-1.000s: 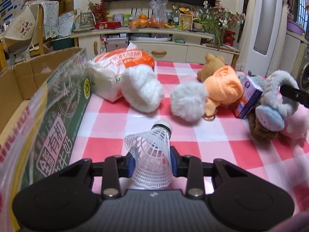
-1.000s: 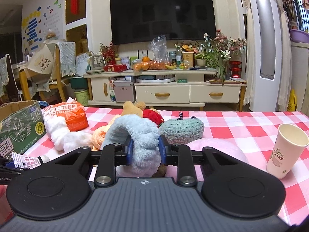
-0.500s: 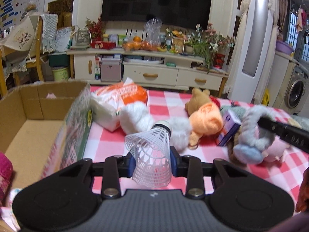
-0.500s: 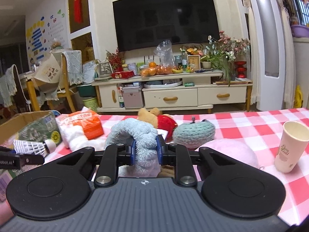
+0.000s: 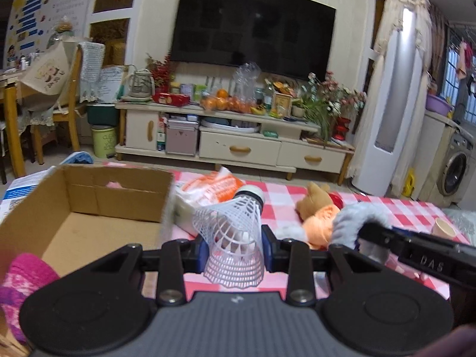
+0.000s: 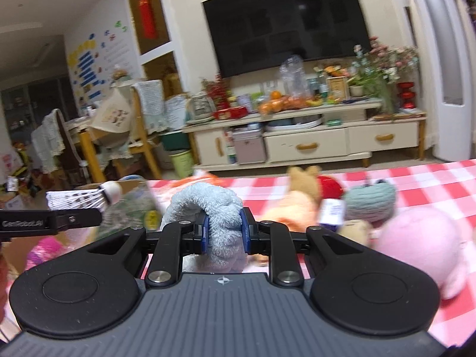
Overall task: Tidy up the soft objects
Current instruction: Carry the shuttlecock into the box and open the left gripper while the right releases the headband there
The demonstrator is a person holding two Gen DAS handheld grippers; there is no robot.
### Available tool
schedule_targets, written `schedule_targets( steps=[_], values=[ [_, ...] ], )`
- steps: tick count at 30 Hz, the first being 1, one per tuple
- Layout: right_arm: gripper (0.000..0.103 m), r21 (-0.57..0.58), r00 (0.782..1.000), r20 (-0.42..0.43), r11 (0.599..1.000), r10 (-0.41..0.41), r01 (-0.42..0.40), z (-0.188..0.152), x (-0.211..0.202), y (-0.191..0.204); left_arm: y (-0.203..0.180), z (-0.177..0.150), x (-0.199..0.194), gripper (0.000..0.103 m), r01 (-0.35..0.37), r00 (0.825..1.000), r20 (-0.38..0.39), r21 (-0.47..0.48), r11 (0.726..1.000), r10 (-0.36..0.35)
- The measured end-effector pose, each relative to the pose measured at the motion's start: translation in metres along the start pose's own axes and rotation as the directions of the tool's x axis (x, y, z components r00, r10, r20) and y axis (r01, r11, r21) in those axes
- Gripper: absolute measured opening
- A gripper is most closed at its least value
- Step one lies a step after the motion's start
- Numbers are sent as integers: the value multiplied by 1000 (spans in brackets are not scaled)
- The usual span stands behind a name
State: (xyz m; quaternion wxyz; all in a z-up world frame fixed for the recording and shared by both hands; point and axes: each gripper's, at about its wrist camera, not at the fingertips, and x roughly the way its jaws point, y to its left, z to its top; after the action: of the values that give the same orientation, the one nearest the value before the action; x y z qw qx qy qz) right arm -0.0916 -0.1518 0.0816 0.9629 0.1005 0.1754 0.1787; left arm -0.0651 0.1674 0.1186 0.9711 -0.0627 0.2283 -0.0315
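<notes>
Partway: left gripper [image 5: 235, 245] clamps shuttlecock [image 5: 235, 238], right gripper [image 6: 223, 233] clamps blue plush [image 6: 214, 214]; cardboard box [image 5: 89, 202] holds a pink knit item [image 5: 20, 279], several toys remain on counter [image 5: 410, 208].

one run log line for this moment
left gripper: shut on shuttlecock | right gripper: shut on blue earmuffs | cardboard box: open

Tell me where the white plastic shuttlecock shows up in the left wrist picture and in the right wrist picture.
Left wrist view: the shuttlecock is at bottom centre, clamped by its skirt in the left hand-held gripper, cork up.
Right wrist view: the shuttlecock is at the left edge, lying sideways, cork toward the right.
Shared landmark: the black television on the far wall.
</notes>
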Motion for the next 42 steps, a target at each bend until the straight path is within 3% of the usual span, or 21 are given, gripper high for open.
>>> schedule_targets(
  steps=[8,18,24,27,30,32,33,34,35,42],
  values=[
    [25,49,985,-24,984,173,-171,18,26,47,43,17,-12,33,-103,994,26,-57,993,105],
    [25,115,938,-79,938,337,-327,30,77,107,102,19,-2,33,-265,964,-64,-184,947,257],
    [25,96,913,-137,922,385,-374,22,98,141,120,12,4,34,-310,949,-129,-212,927,288],
    [28,75,911,-171,926,376,-369,19,105,149,125,9,6,37,-324,943,-158,-220,920,294],
    [36,67,908,-196,928,371,-365,15,112,153,128,7,7,48,-337,935,-190,-223,915,299],
    [49,53,912,-205,934,357,-354,15,115,153,127,8,5,57,-341,934,-186,-219,914,304],
    [60,51,912,-205,934,356,-353,14,114,152,126,8,3,60,-346,933,-183,-216,913,310],
    [86,55,913,-203,935,354,-350,14,114,152,126,9,2,65,-349,932,-178,-217,912,315],
    [101,61,917,-198,938,347,-342,15,112,150,125,11,0,66,-351,932,-171,-218,911,319],
    [99,58,940,-122,948,318,-314,19,81,128,126,17,-13,69,-360,933,-114,-249,899,342]
  ],
)
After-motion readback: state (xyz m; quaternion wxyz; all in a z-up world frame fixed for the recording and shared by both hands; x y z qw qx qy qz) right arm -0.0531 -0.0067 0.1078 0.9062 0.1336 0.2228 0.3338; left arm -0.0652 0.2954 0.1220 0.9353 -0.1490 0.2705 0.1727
